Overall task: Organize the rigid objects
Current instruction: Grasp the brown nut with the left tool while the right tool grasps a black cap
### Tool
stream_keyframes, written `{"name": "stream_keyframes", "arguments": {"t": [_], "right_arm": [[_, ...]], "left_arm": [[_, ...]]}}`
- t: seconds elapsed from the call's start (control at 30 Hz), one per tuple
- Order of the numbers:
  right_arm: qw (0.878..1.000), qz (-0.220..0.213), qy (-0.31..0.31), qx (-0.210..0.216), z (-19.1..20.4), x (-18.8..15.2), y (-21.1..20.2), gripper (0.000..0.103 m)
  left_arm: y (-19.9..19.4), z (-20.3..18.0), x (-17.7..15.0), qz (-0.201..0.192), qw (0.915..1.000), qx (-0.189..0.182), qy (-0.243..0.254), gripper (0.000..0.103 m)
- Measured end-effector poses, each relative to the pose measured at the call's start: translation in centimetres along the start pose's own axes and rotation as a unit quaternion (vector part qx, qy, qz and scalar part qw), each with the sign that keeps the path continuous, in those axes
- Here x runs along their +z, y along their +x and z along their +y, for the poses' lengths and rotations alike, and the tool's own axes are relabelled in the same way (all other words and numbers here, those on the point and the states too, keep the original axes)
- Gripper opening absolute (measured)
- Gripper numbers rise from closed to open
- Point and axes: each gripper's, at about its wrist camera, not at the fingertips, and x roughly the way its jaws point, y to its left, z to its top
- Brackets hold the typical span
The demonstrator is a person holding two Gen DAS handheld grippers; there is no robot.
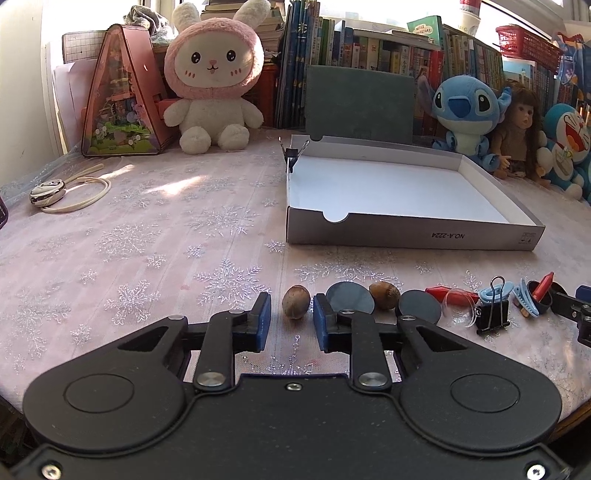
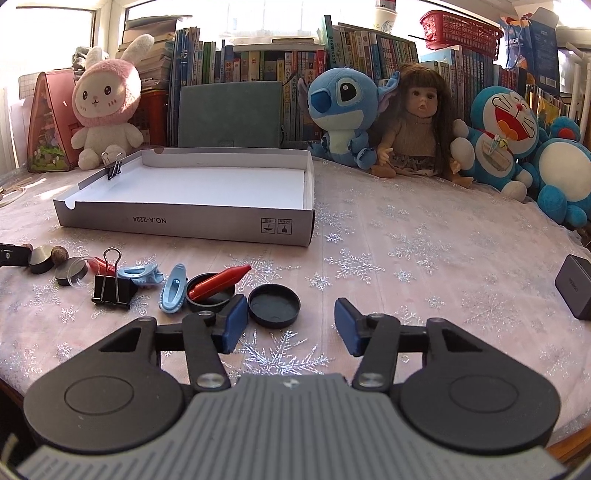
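A pink snowflake-patterned tablecloth (image 2: 424, 236) covers the table, with plush toys and books behind. The shallow grey cardboard box (image 1: 406, 236) holds nothing inside yet, save one small black binder clip (image 1: 291, 153) pinched on its rim — so the sorting appears barely begun. The left gripper (image 1: 291, 315), jaws spread, brackets a brown nut (image 1: 296, 301) without touching it. The right gripper (image 2: 291, 320), also spread, is near a round black lid (image 2: 273, 305). The other loose objects remain in a row on the cloth.

Sunlight is streaming through windows (image 2: 55, 26) behind packed bookshelves (image 2: 369, 48), falling across the snowflake-patterned tablecloth (image 2: 424, 251).
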Motion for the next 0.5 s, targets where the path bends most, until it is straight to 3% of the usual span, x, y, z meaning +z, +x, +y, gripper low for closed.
{"name": "stream_keyframes", "arguments": {"t": [0.07, 0.5], "right_arm": [[1.0, 0.003, 0.004, 0.004, -0.13, 0.07, 0.12, 0.054], [0.999, 0.004, 0.03, 0.016, 0.07, 0.33, 0.68, 0.038]], "left_arm": [[0.09, -0.02, 0.05, -0.001, 1.0, 0.0, -0.001, 0.022], [0.36, -0.33, 0.02, -0.006, 0.9999, -0.011, -0.004, 0.015]]}}
